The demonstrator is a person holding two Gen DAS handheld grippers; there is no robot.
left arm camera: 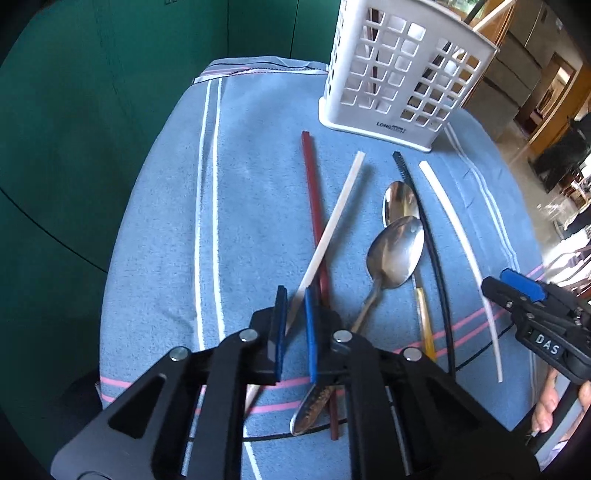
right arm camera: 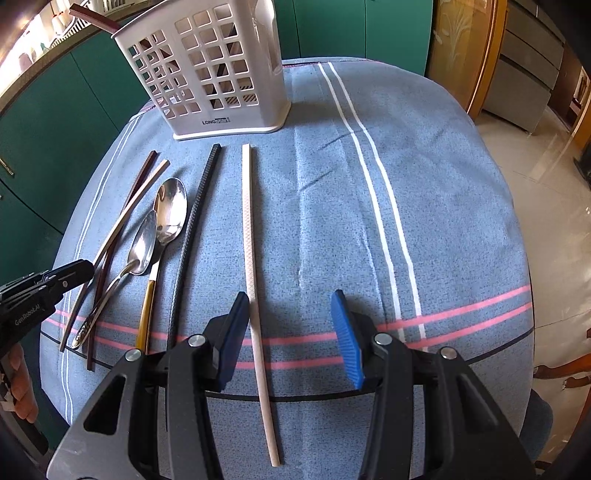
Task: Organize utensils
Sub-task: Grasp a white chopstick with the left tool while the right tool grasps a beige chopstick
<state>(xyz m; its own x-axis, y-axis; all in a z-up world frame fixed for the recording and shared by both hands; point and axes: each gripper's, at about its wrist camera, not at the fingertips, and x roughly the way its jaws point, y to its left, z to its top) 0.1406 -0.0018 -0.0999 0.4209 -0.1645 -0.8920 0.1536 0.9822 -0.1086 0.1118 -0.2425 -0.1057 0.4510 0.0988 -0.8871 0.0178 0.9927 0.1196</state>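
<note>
A white slotted utensil holder [left arm camera: 399,70] [right arm camera: 207,70] stands at the far edge of the blue cloth, with one dark red chopstick [right arm camera: 94,18] in it. On the cloth lie a dark red chopstick [left arm camera: 314,206], a cream chopstick [left arm camera: 332,225] crossing it, two metal spoons [left arm camera: 397,251], a black chopstick [left arm camera: 428,240] and a white chopstick [left arm camera: 461,243] [right arm camera: 251,258]. My left gripper [left arm camera: 295,325] has its jaws narrowly apart around the cream chopstick. My right gripper [right arm camera: 291,332] is open above the white chopstick's near half.
The blue striped cloth [right arm camera: 406,221] covers a small table with rounded edges. Green cabinet doors [left arm camera: 92,110] stand behind and to the left. A tiled floor [right arm camera: 546,184] and wooden furniture lie to the right.
</note>
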